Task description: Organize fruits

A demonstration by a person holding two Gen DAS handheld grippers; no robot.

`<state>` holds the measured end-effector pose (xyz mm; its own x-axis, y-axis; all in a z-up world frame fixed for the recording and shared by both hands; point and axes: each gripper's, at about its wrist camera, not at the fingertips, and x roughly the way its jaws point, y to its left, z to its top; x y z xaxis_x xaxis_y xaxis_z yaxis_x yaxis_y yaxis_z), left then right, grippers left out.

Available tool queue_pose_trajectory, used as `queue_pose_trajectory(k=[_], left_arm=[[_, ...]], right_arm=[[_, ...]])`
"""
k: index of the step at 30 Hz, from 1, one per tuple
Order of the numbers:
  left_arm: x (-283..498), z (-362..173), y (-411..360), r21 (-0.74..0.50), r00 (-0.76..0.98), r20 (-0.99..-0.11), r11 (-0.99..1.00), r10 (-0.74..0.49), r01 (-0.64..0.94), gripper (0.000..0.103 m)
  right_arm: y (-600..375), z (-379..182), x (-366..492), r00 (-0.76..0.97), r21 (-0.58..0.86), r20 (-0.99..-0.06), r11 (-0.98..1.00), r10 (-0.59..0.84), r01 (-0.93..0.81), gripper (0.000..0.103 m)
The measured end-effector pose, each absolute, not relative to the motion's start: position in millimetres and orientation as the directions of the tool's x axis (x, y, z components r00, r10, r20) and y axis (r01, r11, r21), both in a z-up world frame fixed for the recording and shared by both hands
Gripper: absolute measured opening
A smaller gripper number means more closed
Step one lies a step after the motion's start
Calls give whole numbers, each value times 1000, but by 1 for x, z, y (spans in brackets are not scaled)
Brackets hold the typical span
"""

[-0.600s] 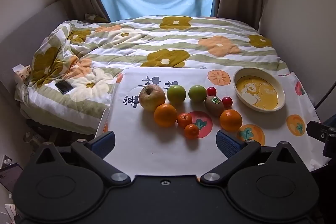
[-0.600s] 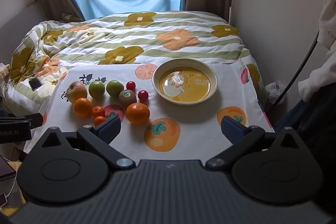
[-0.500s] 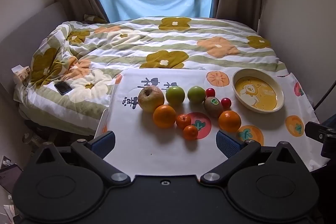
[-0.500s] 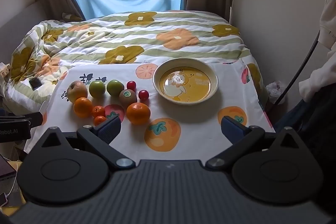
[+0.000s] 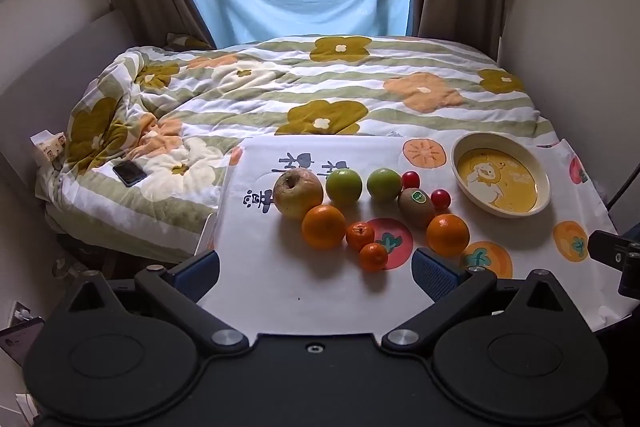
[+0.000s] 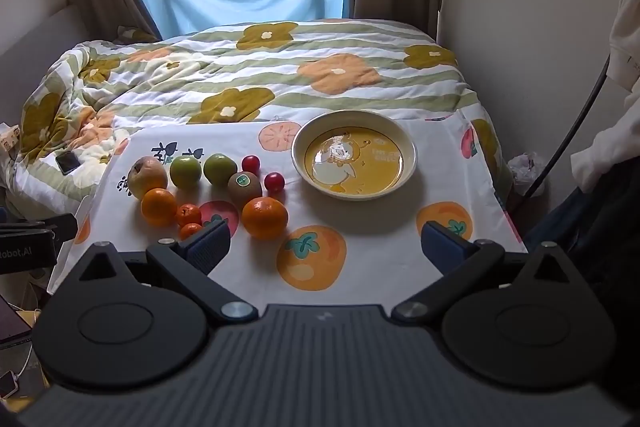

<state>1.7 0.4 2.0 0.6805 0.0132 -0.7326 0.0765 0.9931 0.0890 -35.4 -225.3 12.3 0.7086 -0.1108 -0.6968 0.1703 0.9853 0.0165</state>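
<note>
Left gripper (image 5: pixel 316 273): I held its jaws spread wide, empty, above the tablecloth's (image 5: pixel 280 291) near edge.
Right gripper (image 6: pixel 326 245): likewise agape, nothing held.
Fruits: apple (image 5: pixel 298 193), oranges, kiwi (image 5: pixel 416 207) clustered on the cloth left of the bowl (image 6: pixel 354 159).
Bowl: empty, yellow, presumably their destination.

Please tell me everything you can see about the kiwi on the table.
The kiwi is a brown, fuzzy-looking oval fruit with a small green sticker on top. It lies on the printed tablecloth, whole and unpeeled, in the middle of the fruit group. A green apple sits just behind it, two small red fruits flank its far side, and a large orange is in front. Neither gripper touches it.
</note>
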Motion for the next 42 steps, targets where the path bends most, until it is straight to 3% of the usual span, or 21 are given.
queue_pose_trajectory(k=[42], left_arm=[[1,4,4,84,691,-723,993,6,80,103]], right_arm=[[-218,19,-30,718,27,-689,986,-101,164,103]])
